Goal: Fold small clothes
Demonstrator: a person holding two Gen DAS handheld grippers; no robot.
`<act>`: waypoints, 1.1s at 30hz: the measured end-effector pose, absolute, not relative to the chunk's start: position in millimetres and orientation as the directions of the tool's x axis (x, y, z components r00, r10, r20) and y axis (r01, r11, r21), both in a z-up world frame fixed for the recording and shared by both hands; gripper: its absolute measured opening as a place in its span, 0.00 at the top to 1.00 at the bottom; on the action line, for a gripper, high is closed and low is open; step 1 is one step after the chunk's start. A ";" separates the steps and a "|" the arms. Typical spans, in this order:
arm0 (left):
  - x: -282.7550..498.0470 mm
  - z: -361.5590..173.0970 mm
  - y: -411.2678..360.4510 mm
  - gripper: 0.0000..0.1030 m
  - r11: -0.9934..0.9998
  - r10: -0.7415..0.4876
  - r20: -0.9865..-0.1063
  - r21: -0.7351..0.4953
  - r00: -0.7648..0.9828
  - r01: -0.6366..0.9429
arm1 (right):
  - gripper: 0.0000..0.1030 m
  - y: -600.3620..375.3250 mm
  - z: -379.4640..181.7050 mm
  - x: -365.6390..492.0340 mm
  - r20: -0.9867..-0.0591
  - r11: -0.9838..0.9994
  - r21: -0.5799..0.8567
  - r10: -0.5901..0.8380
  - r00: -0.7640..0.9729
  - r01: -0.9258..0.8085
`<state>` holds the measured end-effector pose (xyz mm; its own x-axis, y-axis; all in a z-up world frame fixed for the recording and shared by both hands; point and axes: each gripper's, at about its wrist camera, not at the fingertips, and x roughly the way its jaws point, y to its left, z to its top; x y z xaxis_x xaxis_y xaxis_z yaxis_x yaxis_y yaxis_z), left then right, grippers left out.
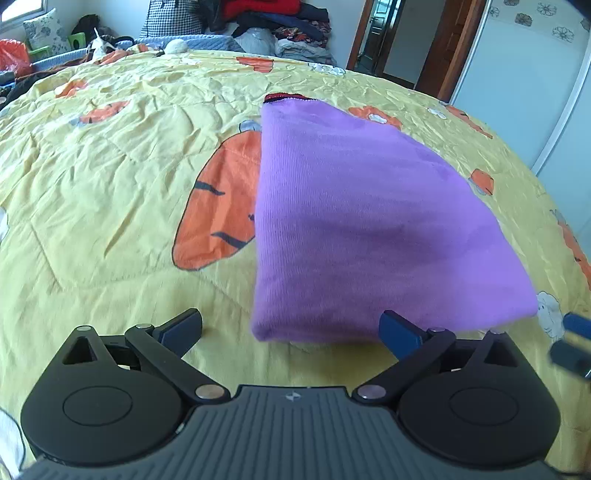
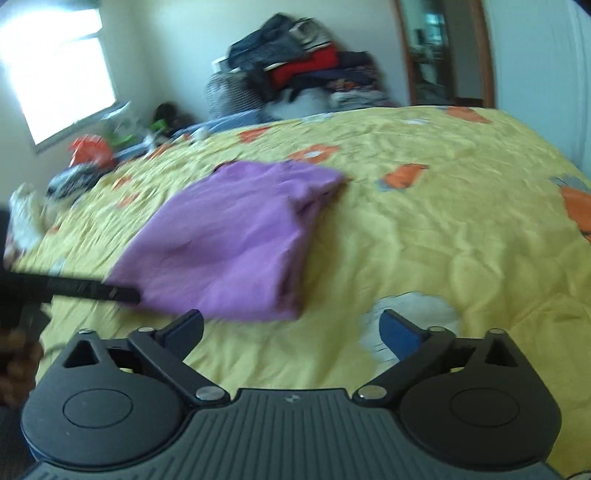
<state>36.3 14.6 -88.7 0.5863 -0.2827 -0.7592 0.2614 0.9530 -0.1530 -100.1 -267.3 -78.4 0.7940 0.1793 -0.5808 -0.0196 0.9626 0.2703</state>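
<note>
Purple garment (image 1: pixel 369 221) lies folded on the yellow quilt (image 1: pixel 110 177), approx. mid-bed. Left wrist view: smooth top face, folded edge nearest the camera, a thin red/dark trim (image 1: pixel 284 98) showing at the far end. Right wrist view (image 2: pixel 229 240): same item, layered edges bunched along its right side; frame is motion-blurred, so detail is limited.

Left gripper (image 1: pixel 291 328): jaws spread wide, nothing between them. Right blue pad overlaps the garment's near edge in the frame; contact cannot be told. Left pad is over bare quilt.

Right gripper (image 2: pixel 291 328): jaws spread wide, empty, over quilt just short of the garment's near corner. In the left view its blue tips show, blurred, at the far right edge. In the right view a dark bar of the other tool (image 2: pixel 74 290) reaches in from the left to the garment's near-left edge.

Writing/brands: none legible. Only a small pale emblem (image 1: pixel 291 397) on the ribbed gripper body, no text.

Surroundings: quilt printed w/ orange carrots (image 1: pixel 221 206) and white flowers. Clothes pile (image 1: pixel 280 26) at the far side of the bed. Window (image 2: pixel 59 74) left, wooden door frame (image 1: pixel 443 48) right, white panel w/ flower motifs (image 1: pixel 535 92) beyond it.
</note>
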 end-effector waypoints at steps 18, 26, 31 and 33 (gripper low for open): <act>2.8 -104.0 -11.6 0.00 0.988 -0.097 -0.752 0.009 0.652 0.157 | 0.00 -207.1 -111.6 -61.1 -0.668 0.997 0.069 0.061 0.742 -0.020; 1.7 -106.5 -16.0 0.00 0.992 -0.083 -0.720 0.009 0.689 0.128 | 0.00 -205.7 -111.9 -59.5 -0.663 0.998 0.062 0.058 0.746 -0.023; 0.3 -107.3 -19.9 0.00 0.995 -0.062 -0.709 0.010 0.702 0.098 | 0.00 -202.5 -111.9 -58.7 -0.661 0.998 0.058 0.043 0.749 -0.007; 1.2 -107.0 -20.7 0.00 0.996 -0.055 -0.710 0.009 0.702 0.088 | 0.00 -202.5 -111.8 -56.3 -0.662 0.998 0.060 0.043 0.749 -0.004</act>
<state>1.2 -20.7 -107.0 0.7021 -0.0554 -0.7099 0.0877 0.9961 0.0090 -56.3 -202.5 -111.8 0.7486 0.0427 -0.6617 -0.0041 0.9982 0.0599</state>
